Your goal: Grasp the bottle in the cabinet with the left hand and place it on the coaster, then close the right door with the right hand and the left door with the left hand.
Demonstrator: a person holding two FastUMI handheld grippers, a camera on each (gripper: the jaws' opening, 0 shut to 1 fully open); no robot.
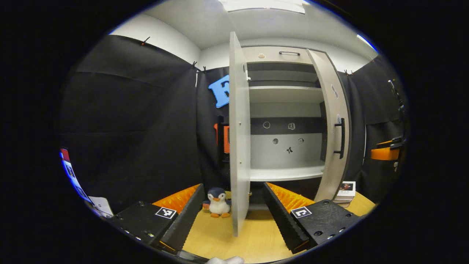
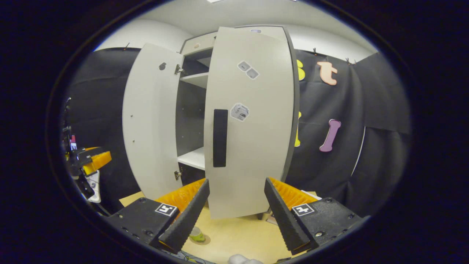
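Observation:
The pale cabinet (image 1: 285, 172) has both doors swung out and its shelves bare. The left door (image 1: 239, 146) stands edge-on just ahead of my open left gripper (image 1: 233, 186), which holds nothing. The right door (image 2: 253, 121), with its dark handle (image 2: 220, 137), faces my right gripper (image 2: 237, 181) close up; that gripper is open and I cannot tell if it touches the door. Low on the table, the bottle (image 2: 197, 234) stands on the round coaster (image 2: 204, 240), mostly hidden behind my right gripper's finger. The left door (image 2: 150, 121) hangs wide open.
A penguin toy (image 1: 218, 206) sits on the wooden table (image 1: 253, 238) beside the left door's foot. A small stack of cards (image 1: 346, 190) lies by the right door. Black cloth walls enclose the booth. The other gripper (image 1: 384, 152) shows at far right.

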